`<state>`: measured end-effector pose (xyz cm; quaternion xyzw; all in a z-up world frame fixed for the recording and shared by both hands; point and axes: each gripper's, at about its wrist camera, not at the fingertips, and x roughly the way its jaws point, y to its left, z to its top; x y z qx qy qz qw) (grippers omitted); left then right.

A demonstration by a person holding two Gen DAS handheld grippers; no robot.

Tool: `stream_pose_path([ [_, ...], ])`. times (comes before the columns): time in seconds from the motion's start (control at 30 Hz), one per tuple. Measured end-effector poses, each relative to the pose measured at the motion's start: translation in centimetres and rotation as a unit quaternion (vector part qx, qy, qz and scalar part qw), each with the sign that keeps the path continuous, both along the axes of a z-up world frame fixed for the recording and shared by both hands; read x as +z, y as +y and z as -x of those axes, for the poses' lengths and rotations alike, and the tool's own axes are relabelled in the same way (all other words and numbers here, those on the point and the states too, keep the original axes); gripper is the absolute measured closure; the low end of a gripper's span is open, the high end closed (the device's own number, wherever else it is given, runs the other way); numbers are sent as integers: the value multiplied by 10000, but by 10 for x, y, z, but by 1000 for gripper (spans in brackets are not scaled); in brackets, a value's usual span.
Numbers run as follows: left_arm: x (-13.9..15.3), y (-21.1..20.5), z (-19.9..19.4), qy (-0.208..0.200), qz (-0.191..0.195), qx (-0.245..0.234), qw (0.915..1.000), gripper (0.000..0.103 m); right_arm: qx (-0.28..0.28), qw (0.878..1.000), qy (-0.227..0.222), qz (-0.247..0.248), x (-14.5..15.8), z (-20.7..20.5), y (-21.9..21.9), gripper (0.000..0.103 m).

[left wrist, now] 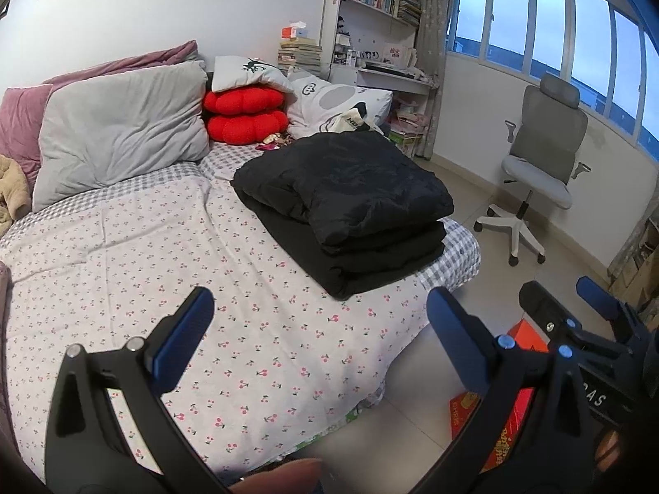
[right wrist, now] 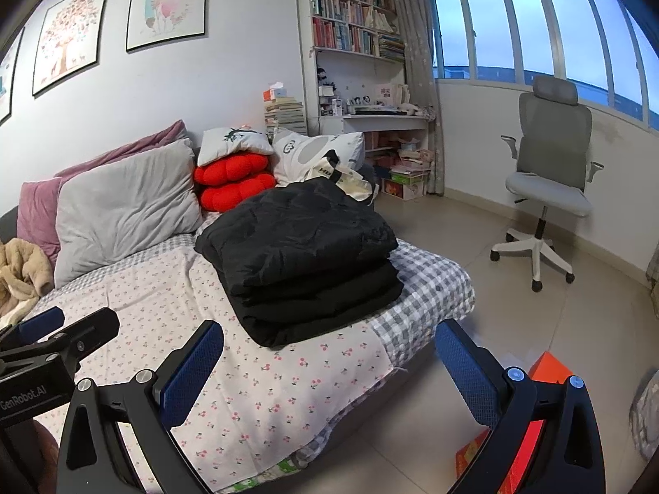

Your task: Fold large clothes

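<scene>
A folded black garment is shown stacked on the bed, near its floor-side edge. The left gripper and right gripper are held apart from it, jaws spread wide, nothing gripped.

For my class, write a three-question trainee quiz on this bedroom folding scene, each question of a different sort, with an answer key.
1. True or false: the black garment lies folded into a stack on the bed.
2. Multiple choice: the left gripper and right gripper are A) both open and holding nothing, B) both shut on cloth, C) one open, one shut.
3. Fill in: two red cushions are stacked beside the ______ pillow.

Key: 1 true. 2 A. 3 grey.
</scene>
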<state>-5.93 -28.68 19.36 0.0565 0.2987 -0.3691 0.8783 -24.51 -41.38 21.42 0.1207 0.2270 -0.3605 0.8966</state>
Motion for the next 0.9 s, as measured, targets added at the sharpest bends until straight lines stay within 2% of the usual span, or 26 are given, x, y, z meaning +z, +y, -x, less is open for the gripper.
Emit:
stream_pose_path([
  [0.47, -11, -13, 0, 309, 28, -209, 9993, 0, -139, 9998, 80, -79, -9, 4, -4, 0],
  [0.9, -18, -21, 0, 391, -33, -390, 9985, 0, -282, 9994, 177, -116, -17, 7, -8, 0],
])
